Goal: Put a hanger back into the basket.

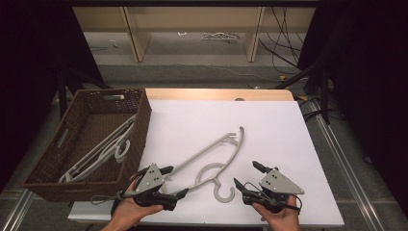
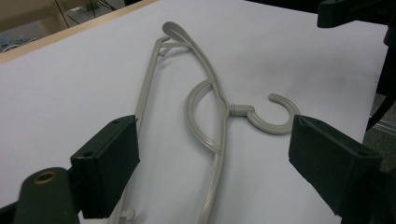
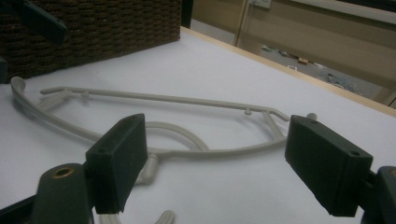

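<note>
Currently grey hanger [image 1: 211,161] flat on white table [image 1: 269,125], right of basket [image 1: 139,120]. Left gripper [image 1: 174,182] jaws wide open around hanger's near end, not clamped. Right gripper [image 1: 246,175] wide open, empty, beside hook.

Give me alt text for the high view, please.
A grey plastic hanger lies flat on the white table, with the open left gripper at its near end and the open right gripper beside its hook. At left, a brown wicker basket holds more hangers.
</note>
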A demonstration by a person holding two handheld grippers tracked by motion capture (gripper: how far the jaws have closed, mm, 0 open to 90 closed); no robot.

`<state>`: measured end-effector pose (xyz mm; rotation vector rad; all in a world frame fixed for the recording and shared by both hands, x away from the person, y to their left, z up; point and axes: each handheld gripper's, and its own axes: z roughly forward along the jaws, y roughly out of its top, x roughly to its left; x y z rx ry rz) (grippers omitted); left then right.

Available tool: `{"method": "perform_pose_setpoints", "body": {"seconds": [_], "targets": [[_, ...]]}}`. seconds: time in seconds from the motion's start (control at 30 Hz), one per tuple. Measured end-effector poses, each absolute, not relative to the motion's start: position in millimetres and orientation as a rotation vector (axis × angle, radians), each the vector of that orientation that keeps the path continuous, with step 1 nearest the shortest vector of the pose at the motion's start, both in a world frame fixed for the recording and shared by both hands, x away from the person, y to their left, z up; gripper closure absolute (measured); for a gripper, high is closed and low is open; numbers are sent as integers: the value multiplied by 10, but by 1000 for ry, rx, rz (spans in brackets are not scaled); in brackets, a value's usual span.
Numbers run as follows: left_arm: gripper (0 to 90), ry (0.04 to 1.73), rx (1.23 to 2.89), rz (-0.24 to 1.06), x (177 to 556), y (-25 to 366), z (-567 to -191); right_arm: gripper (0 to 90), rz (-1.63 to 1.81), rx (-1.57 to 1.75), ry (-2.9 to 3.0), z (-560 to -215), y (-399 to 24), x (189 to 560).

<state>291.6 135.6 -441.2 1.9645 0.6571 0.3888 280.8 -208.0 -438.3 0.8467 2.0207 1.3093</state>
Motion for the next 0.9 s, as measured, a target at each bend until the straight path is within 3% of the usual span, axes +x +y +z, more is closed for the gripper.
{"method": "perform_pose_setpoints", "body": {"seconds": [0.5,0.9], "targets": [[165,536,2086,361,3089,879,-4535,220,1280,847,2002,-4380,-2091,2766],[230,430,2261,342,3256,534,-4699,221,1289,851,2005,-4382,-2091,2763]]}}
